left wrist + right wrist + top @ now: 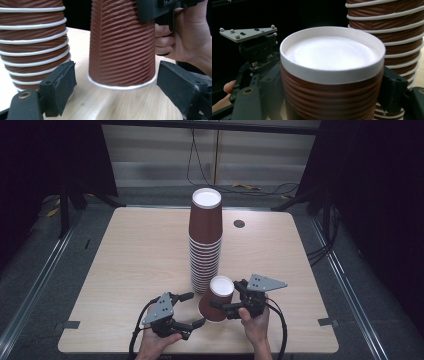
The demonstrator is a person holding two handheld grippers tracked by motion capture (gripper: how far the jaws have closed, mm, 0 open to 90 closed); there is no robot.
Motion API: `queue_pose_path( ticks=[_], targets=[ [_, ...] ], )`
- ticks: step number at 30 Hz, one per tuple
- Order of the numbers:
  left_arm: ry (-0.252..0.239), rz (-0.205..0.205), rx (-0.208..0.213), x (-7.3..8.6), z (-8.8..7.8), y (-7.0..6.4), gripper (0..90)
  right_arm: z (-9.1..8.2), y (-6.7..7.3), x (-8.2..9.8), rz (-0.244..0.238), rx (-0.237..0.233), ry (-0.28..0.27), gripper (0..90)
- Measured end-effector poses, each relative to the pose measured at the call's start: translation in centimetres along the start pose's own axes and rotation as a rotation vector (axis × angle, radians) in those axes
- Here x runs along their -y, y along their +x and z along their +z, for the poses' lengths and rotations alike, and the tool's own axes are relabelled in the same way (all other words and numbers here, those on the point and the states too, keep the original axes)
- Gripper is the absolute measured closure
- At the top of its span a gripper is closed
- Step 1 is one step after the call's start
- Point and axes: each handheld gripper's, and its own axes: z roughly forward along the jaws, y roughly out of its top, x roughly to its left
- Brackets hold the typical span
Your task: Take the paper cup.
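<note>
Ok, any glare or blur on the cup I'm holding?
Right gripper view: the cup has a blown-out white base, detail lost there; backdrop dark. Left gripper view: its ribs are sharp, no glare. High view: table evenly lit, surroundings black.

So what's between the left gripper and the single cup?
Just bare table. In the left gripper view, only wood shows between the left gripper's fingers and the single cup.
</note>
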Motion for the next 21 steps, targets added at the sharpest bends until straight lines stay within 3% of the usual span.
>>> queue_pose_path(
  ticks=[4, 10, 16, 21],
  targets=[
    [0.027, 0.004, 0.002, 0.0, 0.3, 0.0, 15.3, 0.2, 0.1, 0.2, 0.005, -0.021, -0.001, 22.7],
    [0.02, -0.002, 0.046, 0.1, 1.0, -0.1, 14.8, 0.7, 0.2, 0.6, 0.022, -0.061, -0.008, 23.0],
    [0.033, -0.015, 0.061, 0.2, 1.5, 0.1, 6.8, 1.2, 0.3, 0.8, 0.031, -0.089, -0.011, 23.1],
    [0.018, -0.025, 0.07, 0.3, 1.9, 0.2, 6.1, 1.6, 0.5, 0.8, 0.029, -0.103, -0.008, 23.1]
  ],
)
